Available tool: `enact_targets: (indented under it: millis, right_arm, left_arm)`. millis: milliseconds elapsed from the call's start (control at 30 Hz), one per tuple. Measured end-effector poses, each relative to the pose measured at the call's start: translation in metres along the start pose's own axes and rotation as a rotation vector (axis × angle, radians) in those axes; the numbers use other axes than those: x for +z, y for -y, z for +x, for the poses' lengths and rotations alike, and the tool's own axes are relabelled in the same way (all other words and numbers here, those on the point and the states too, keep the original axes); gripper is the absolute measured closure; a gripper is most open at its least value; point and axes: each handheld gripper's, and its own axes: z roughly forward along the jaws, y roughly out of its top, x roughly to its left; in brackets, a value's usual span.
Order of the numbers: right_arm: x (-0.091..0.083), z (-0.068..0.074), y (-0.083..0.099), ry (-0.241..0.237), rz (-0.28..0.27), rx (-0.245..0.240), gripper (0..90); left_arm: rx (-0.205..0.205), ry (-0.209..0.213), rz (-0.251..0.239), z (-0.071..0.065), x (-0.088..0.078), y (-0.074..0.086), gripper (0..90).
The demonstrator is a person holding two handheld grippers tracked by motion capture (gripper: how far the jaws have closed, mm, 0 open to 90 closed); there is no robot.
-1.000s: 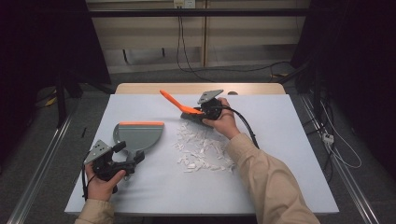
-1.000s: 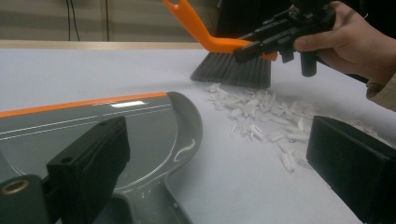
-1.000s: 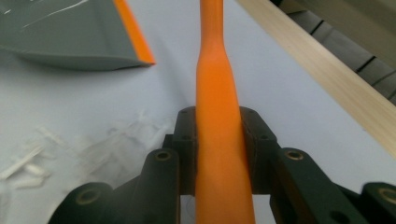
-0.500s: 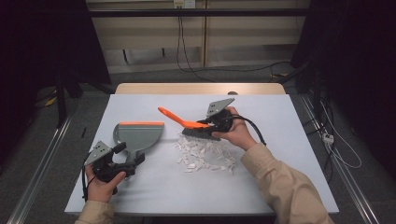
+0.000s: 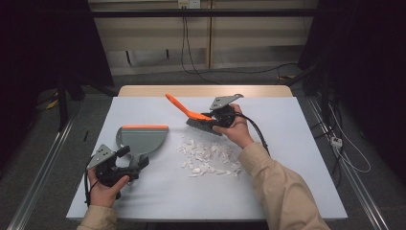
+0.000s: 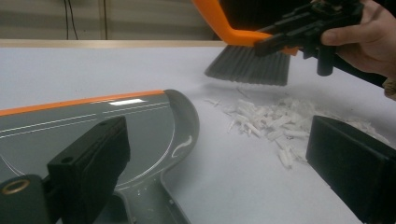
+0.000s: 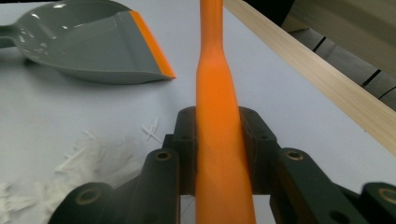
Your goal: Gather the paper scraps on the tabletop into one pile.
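Note:
A grey dustpan (image 5: 143,138) with an orange lip lies flat on the left of the white table (image 5: 301,158). My left gripper (image 5: 133,157) is at its handle (image 6: 152,205). The jaws stand open, wide apart on either side of the handle and not pressing it. My right gripper (image 5: 218,117) is shut on the orange handle (image 7: 217,116) of a hand brush (image 5: 198,122). The brush's dark bristles (image 6: 250,67) hang just above the far edge of a pile of white paper scraps (image 5: 208,155). The scraps lie between the dustpan and the right hand.
A wooden strip (image 5: 206,90) runs along the table's far edge, and the floor beyond it drops away. The right gripper's black cable (image 5: 256,132) trails over the table toward the person's right sleeve (image 5: 282,191).
My right gripper has carried the brush right and nearer, from over the far table to the far edge of the scrap pile. The left gripper and the dustpan have stayed put.

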Motion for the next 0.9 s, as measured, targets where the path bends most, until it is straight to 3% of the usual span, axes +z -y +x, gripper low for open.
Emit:
enact_targets:
  millis: [233, 300, 400, 567, 767, 833, 900]
  right_arm:
    - [0.020, 0.002, -0.001, 0.039, 0.016, -0.035, 71.2]
    - [0.024, 0.003, 0.002, 0.004, 0.015, -0.023, 71.2]
    - [0.024, 0.009, 0.000, -0.024, 0.029, -0.058, 71.1]
    - [0.016, 0.020, 0.001, -0.094, 0.044, -0.104, 71.1]
    - [-0.004, 0.031, 0.007, -0.168, 0.057, -0.122, 71.1]
    - [-0.013, 0.033, 0.007, -0.172, 0.048, -0.120, 71.1]
    - [-0.024, 0.032, 0.006, -0.146, 0.018, -0.103, 71.1]
  left_arm:
    - [-0.009, -0.002, 0.003, 0.001, 0.000, 0.001, 6.1]
    - [-0.009, -0.001, 0.004, 0.001, 0.001, 0.002, 6.2]
    - [-0.008, -0.002, 0.005, 0.001, 0.001, 0.002, 6.1]
    - [-0.008, 0.001, 0.005, 0.001, 0.001, 0.002, 6.1]
    - [-0.003, 0.004, 0.006, 0.000, 0.001, 0.001, 6.3]
    - [-0.002, 0.004, 0.004, 0.000, 0.000, 0.001, 6.3]
    - [-0.001, 0.004, 0.003, -0.001, 0.000, 0.001, 6.3]
